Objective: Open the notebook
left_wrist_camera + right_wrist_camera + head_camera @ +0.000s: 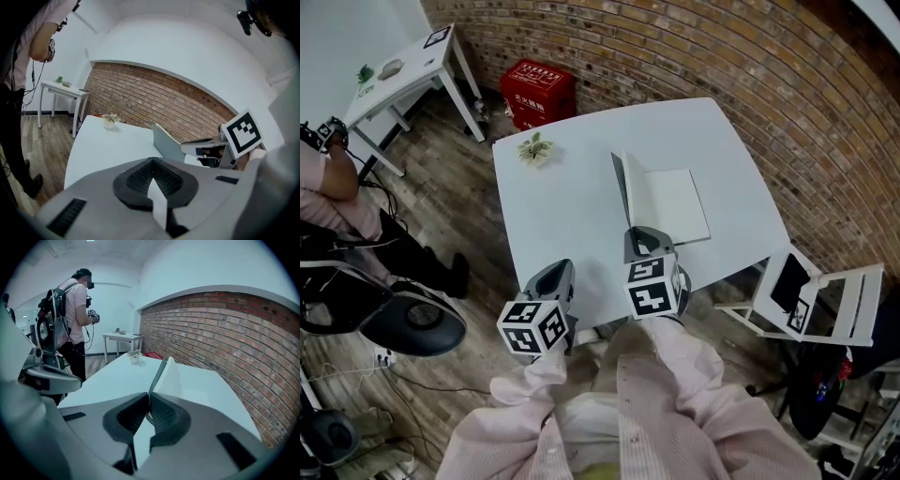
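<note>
The notebook lies on the white table (553, 206), its white page (675, 202) flat and its grey cover (622, 183) raised nearly upright. My right gripper (642, 236) is at the notebook's near edge. In the right gripper view the cover (159, 376) runs up from between the jaws of the right gripper (149, 398), which are shut on its near corner. My left gripper (555, 274) hovers over the table's near edge, left of the notebook, shut and holding nothing. The left gripper view shows the left gripper (152, 160), the cover (166, 143) and the right gripper (202, 148).
A small potted plant (534, 148) stands at the table's far left. Beyond the table are a red crate (536, 89), a brick wall and a white side table (403, 70). A white folding chair (811, 300) stands to the right. A person (328, 187) and a black office chair (403, 319) are at the left.
</note>
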The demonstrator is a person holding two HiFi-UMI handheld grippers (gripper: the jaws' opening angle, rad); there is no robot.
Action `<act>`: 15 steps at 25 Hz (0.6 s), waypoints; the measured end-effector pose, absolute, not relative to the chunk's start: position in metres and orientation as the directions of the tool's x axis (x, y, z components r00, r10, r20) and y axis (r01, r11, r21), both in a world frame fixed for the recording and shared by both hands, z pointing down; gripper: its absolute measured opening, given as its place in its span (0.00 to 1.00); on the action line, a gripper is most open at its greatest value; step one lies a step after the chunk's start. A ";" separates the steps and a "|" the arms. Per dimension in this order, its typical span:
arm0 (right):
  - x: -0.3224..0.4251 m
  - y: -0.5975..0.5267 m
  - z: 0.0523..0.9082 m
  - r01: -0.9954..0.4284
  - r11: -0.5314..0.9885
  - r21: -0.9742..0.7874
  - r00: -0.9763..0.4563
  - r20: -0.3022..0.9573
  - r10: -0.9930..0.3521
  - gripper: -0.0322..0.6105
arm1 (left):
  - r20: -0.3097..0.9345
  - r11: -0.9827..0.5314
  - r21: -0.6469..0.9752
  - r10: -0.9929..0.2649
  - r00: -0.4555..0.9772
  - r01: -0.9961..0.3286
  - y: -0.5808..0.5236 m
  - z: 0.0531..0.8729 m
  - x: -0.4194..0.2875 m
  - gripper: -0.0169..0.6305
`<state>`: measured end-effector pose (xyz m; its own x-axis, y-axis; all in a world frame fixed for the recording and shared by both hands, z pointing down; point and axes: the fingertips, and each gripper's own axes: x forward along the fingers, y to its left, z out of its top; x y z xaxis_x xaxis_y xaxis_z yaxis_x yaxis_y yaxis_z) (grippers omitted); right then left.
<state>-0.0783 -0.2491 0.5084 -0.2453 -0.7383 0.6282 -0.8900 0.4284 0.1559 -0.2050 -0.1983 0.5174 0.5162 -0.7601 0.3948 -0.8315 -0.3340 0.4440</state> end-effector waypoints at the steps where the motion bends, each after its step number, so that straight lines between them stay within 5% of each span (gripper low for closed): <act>1: -0.082 -0.248 0.510 -0.886 0.433 0.167 -0.239 0.636 -0.734 0.08 | 0.395 -0.332 0.444 -0.761 0.515 -0.832 -0.197 0.518 -0.208 0.02; 15: -0.128 -0.244 0.563 -0.840 0.488 0.238 -0.202 0.697 -0.688 0.09 | 0.425 -0.272 0.458 -0.770 0.477 -0.846 -0.182 0.535 -0.242 0.02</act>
<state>-0.1283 -0.2439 0.5626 -0.2020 -0.6875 0.6975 -0.8399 0.4879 0.2378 -0.2421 -0.1817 0.5347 0.4769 -0.7696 0.4245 -0.8465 -0.2721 0.4576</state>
